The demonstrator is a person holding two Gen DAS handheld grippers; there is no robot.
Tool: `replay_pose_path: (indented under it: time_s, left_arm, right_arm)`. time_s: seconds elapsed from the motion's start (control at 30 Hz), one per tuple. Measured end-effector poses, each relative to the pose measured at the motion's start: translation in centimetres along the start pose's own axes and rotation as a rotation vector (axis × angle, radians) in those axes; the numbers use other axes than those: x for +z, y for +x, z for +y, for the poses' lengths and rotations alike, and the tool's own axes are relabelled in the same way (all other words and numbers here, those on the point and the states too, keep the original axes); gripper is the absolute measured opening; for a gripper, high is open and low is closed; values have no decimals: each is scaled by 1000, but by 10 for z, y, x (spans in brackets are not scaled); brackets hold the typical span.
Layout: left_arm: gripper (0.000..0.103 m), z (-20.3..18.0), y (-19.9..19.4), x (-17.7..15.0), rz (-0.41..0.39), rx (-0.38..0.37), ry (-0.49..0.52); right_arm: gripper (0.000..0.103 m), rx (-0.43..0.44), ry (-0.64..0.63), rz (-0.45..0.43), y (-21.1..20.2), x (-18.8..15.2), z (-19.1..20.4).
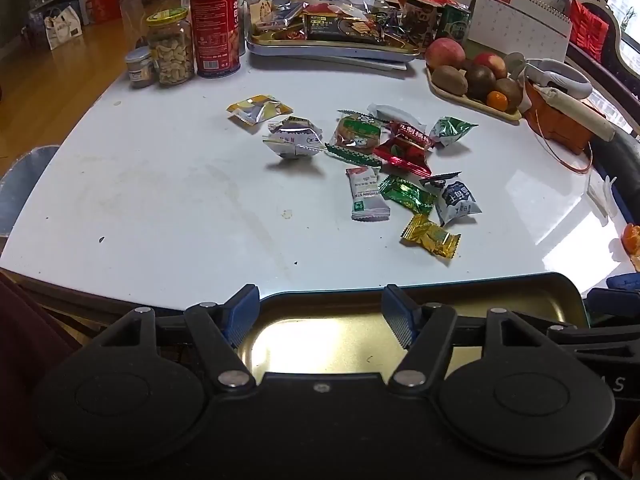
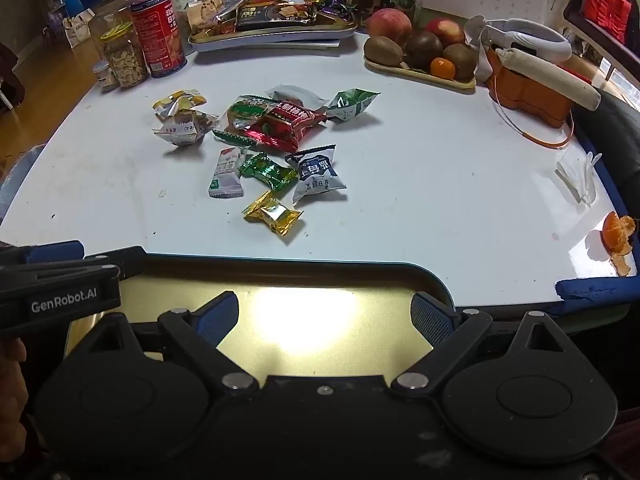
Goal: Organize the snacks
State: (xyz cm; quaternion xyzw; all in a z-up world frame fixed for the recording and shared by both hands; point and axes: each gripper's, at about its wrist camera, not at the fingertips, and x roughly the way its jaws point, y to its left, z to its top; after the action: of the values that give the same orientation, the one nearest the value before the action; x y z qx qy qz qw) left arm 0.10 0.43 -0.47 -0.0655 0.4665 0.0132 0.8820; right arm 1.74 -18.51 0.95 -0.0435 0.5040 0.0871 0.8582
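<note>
Snack pile point(image 1: 372, 164) well beyond both wide-open, unladen grippers point(image 1: 320, 312) point(image 2: 326, 312) over tin tray point(image 2: 280, 280).

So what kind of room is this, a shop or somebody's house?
Most likely a home, at a dining or living room table. A fruit tray, a desk calendar and a jar of cashews crowd the white table, with wrapped snacks scattered in the middle.

Ten loose wrapped snacks are counted on the white tabletop point(image 2: 420, 168): two green foil candies point(image 2: 269, 171), one gold foil candy point(image 2: 273, 213), one red packet point(image 2: 289, 123), six other packets.
</note>
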Motion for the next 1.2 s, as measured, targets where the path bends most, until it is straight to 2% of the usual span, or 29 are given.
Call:
replay_pose_path:
  time_s: [0.37, 1.2]
  left_arm:
    - [69, -2, 0, 0, -9, 25, 12]
    - [69, -4, -2, 0, -19, 31, 45]
  right_arm:
    - [98, 0, 1, -2, 0, 1, 0]
    - [98, 2, 1, -1, 1, 0, 0]
